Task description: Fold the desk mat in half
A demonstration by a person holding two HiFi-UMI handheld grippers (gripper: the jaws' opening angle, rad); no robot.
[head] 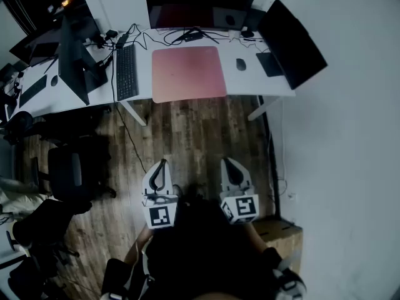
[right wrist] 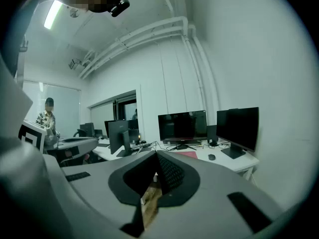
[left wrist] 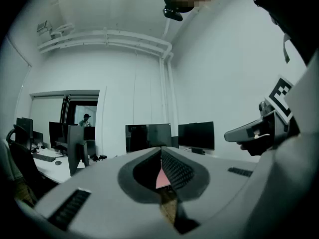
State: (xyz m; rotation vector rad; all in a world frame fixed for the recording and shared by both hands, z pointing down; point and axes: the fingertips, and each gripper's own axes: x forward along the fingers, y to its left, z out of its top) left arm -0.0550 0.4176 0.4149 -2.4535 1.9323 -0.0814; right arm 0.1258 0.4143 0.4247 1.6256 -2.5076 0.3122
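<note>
The pink desk mat [head: 188, 73] lies flat on the white desk [head: 250, 86], in front of the middle monitor. A sliver of the mat [left wrist: 162, 179] shows past the left jaws, and its edge [right wrist: 188, 154] shows in the right gripper view. Both grippers are held over the wooden floor, well short of the desk. My left gripper [head: 161, 164] is shut with nothing in it. My right gripper [head: 227, 163] is likewise shut and empty, about a hand's width to the right of the left one.
On the desk are a keyboard [head: 126, 72] left of the mat, a mouse [head: 240, 64] and a dark pad [head: 270, 63] right of it, and monitors [head: 199, 6] with cables behind. Office chairs [head: 72, 170] stand at the left; a cardboard box [head: 279, 233] sits at the right.
</note>
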